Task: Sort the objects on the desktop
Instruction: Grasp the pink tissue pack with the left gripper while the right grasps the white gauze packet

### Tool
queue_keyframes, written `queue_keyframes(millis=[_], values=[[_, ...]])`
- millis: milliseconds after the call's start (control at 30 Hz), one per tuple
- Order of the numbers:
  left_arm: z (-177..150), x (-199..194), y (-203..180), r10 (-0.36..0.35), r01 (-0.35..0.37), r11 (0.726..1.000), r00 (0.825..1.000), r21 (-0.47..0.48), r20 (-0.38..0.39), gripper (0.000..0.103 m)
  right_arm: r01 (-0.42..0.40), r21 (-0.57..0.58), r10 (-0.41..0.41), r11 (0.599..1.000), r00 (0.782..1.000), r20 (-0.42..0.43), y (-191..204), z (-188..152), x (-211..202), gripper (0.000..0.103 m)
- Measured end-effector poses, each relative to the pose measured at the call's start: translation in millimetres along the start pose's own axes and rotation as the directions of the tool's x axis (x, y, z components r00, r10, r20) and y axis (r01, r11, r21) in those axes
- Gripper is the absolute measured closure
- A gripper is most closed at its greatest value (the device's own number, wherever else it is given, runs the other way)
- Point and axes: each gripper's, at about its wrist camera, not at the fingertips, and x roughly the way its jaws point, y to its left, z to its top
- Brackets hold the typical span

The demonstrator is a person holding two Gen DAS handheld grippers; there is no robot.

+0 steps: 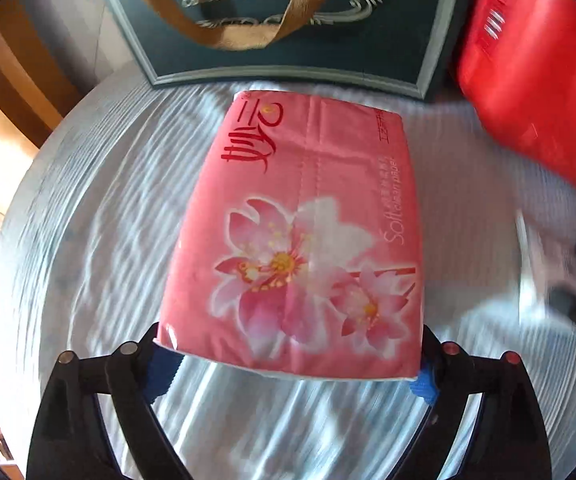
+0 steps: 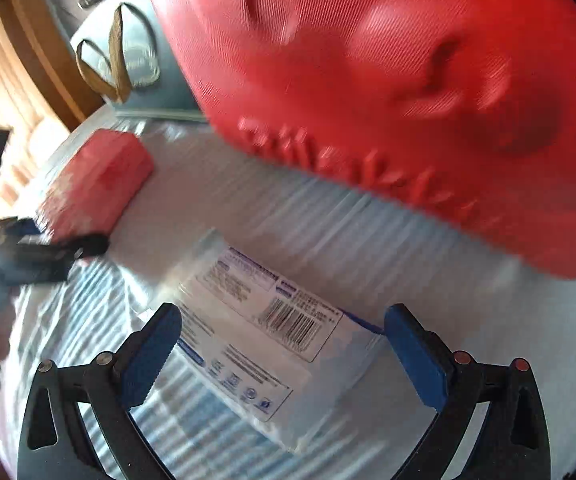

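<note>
A pink tissue pack [image 1: 304, 216] with printed flowers lies on the white table [image 1: 100, 240]; its near end sits between the blue pads of my left gripper [image 1: 292, 376], which touch both of its sides. In the right wrist view the same pack [image 2: 100, 176] lies at the left with the blurred left gripper [image 2: 48, 248] at its near end. My right gripper [image 2: 284, 360] stands open over a white flat pack [image 2: 256, 332] with a barcode label. That pack lies between the fingers, with a gap at the right pad.
A dark green gift bag [image 1: 288, 32] with gold ribbon handles stands at the table's far edge. A red plastic basket [image 2: 388, 80], also in the left wrist view [image 1: 536, 80], stands at the right, close to both packs. Wooden furniture [image 1: 16, 72] lies beyond the table's left edge.
</note>
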Motion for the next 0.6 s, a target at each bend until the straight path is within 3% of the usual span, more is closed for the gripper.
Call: queue_keyframes(millis=[133, 200, 300, 433, 600], values=[[-45, -10, 13, -0.03, 0.03, 1.0, 0.999, 0.009, -0.01, 0.012, -0.115, -0.062, 0.107, 0.991, 0.988, -0.109, 39, -39, -13, 0.0], [-62, -18, 18, -0.033, 0.033, 0.999, 0.999, 0.015, -0.033, 0.012, -0.068, -0.11, 0.052, 0.992, 0.988, -0.143, 55, -58, -18, 0.0], [-72, -35, 23, -0.024, 0.024, 1.0, 1.0, 0.021, -0.007, 0.012, 0.003, -0.119, -0.018, 0.993, 0.992, -0.126, 50, -43, -22, 0.0], [-57, -36, 24, -0.018, 0.017, 1.0, 0.999, 0.018, 0.042, 0.011, 0.1, -0.032, -0.103, 0.994, 0.991, -0.089, 43, -28, -30, 0.0], [-41, -22, 9, 0.015, -0.015, 1.0, 1.0, 0.003, -0.027, 0.011, 0.139, -0.015, -0.14, 0.99, 0.983, -0.122, 42, -10, -8, 0.0]])
